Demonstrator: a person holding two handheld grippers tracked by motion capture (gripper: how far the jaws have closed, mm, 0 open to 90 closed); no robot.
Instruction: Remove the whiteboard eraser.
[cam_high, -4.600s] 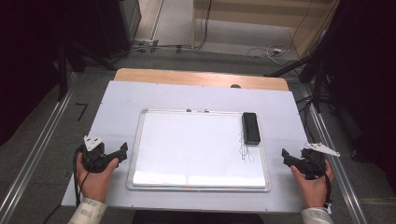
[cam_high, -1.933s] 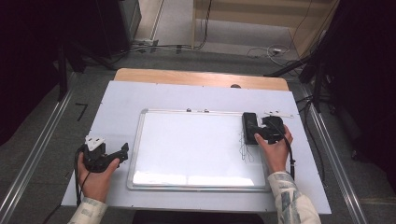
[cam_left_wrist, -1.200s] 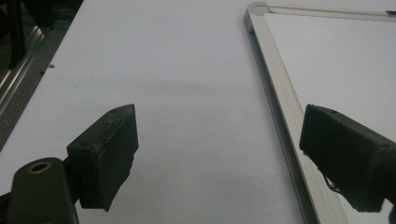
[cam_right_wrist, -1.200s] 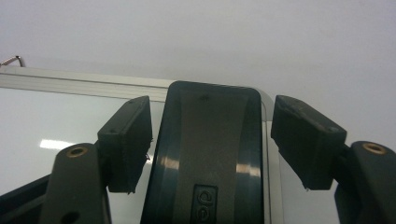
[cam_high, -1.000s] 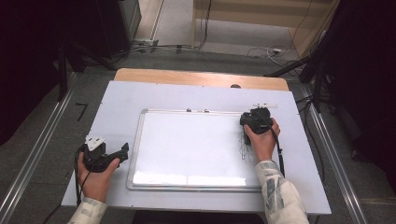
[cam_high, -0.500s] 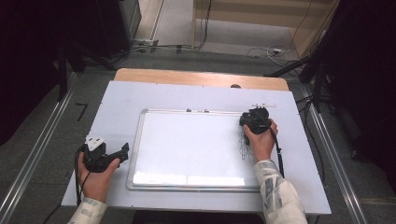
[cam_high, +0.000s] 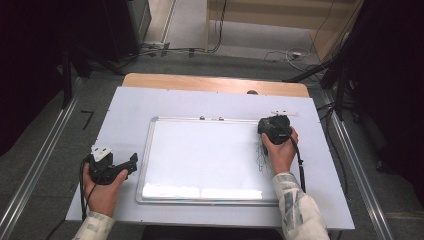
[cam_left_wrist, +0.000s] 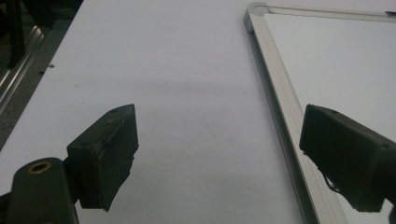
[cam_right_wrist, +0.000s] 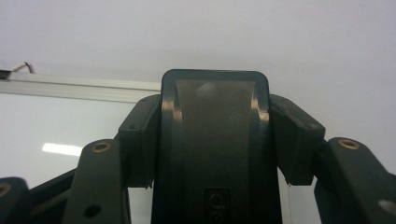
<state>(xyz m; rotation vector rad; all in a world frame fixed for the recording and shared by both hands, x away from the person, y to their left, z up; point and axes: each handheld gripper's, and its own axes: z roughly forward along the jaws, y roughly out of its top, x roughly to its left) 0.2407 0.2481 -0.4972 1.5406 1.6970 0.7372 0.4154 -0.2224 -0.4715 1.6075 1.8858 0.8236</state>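
Your right claw (cam_high: 273, 131) sat at about 2 o'clock on the whiteboard (cam_high: 205, 160), near its far right corner. In the right gripper view your right claw (cam_right_wrist: 215, 140) was clamped on the black eraser (cam_right_wrist: 215, 140), both pads touching its two long sides. The eraser's far end lay over the whiteboard's aluminium frame (cam_right_wrist: 79, 87), white table (cam_right_wrist: 280, 42) beyond it. In the high view your hand covered most of the eraser; dark scribbles (cam_high: 262, 155) showed on the board just below the claw, toward 6 o'clock.

Your left claw (cam_high: 120, 167) was at roughly 8 o'clock, off the board, low over the table (cam_high: 125, 107) just beside the whiteboard's left edge. In the left gripper view the left claw (cam_left_wrist: 219, 156) stood wide apart and held nothing, bare table between the pads; the right pad overlapped the board's frame (cam_left_wrist: 275, 93) in the picture, but contact could not be told. Your left hand (cam_high: 102, 192) rested at the near edge of the table.
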